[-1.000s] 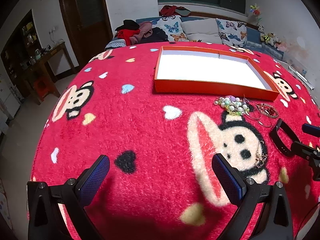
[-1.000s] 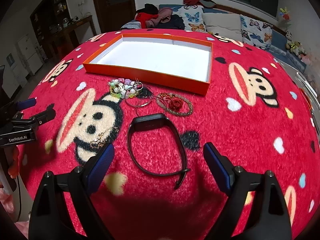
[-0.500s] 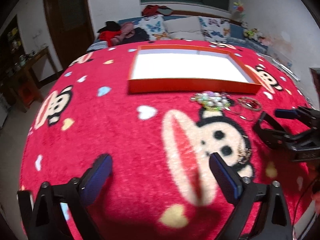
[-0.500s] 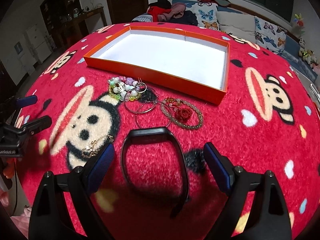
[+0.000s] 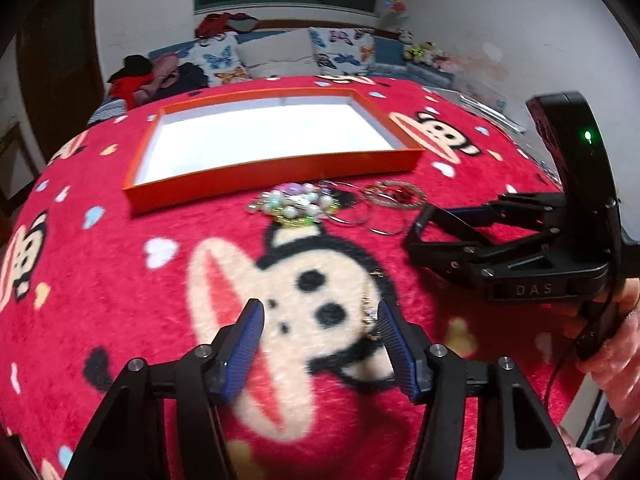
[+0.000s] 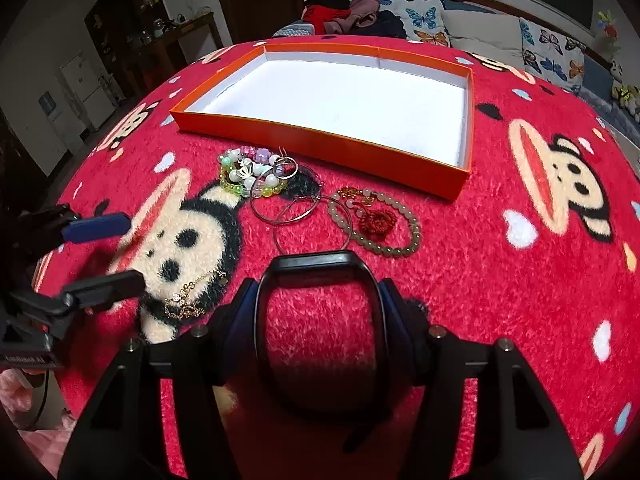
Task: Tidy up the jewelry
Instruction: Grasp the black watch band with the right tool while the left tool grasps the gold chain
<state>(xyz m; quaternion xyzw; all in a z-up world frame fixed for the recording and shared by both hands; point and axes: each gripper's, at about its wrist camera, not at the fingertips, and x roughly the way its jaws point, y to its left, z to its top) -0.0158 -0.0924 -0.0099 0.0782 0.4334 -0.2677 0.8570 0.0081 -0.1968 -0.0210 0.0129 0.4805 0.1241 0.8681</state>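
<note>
A red plush blanket (image 6: 500, 280) printed with cartoon monkeys fills both views. On it, in the upper middle of each frame, sits the shallow orange tray (image 6: 320, 136) with a white floor and nothing in it. The left gripper (image 5: 320, 332) rises from the bottom of its own view with its blue pads (image 5: 245, 344) partly spread and nothing between them; a thin gold chain (image 5: 370, 316) lies on the monkey's face just beside the right pad. The right gripper (image 6: 318, 312) fills the lower middle of its view, its blue pads pressing both sides of the black wristband (image 6: 316, 264), which loops between them. Just above the band, at centre frame, lie two thin silver hoops (image 6: 296, 208), overlapping. To their right is a pale beaded bracelet (image 6: 400, 236) ringing a small red knotted flower (image 6: 378, 222). Upper left of the hoops is a cluster of pastel bead bracelets (image 6: 244, 172), close below the tray's front wall.
</note>
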